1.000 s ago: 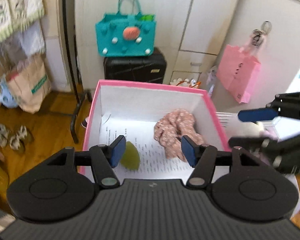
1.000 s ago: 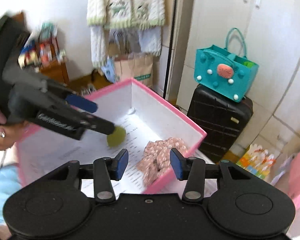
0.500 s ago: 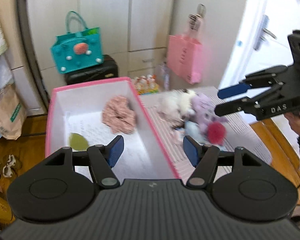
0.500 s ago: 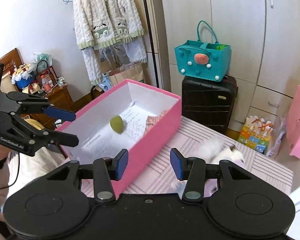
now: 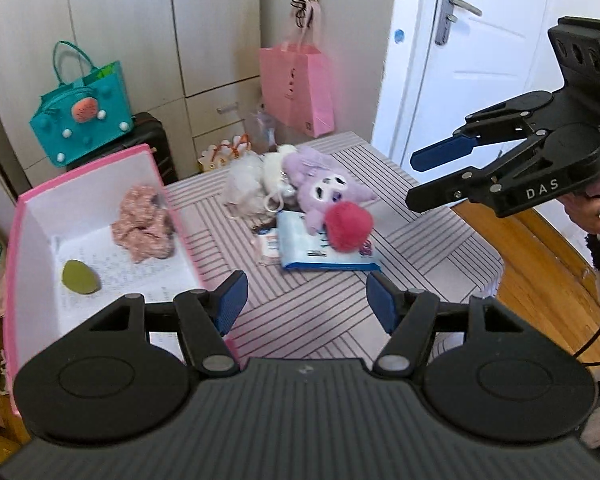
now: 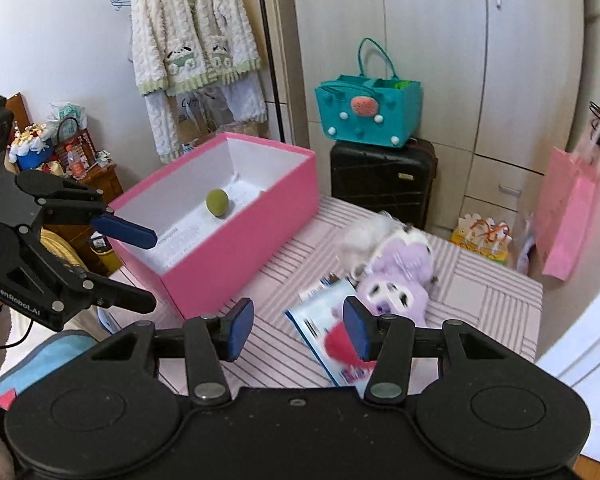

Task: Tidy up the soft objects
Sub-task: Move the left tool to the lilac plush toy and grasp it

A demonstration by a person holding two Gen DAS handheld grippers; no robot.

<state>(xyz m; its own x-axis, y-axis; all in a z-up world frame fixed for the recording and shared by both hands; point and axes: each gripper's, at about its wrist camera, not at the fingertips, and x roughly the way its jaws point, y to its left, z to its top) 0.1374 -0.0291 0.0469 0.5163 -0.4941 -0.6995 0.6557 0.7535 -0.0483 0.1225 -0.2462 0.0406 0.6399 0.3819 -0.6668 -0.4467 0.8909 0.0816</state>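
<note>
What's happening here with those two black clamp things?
A person is sorting soft things into a pink box, with a gripper in each hand. The box already holds a pink scrunchie and a green sponge. The left gripper and right gripper are both open and empty. A purple plush, a red pompom and a white fluffy toy wait on the table.

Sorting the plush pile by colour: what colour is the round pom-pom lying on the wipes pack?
Red-pink pom-pom; sharpest in the left wrist view.
</note>
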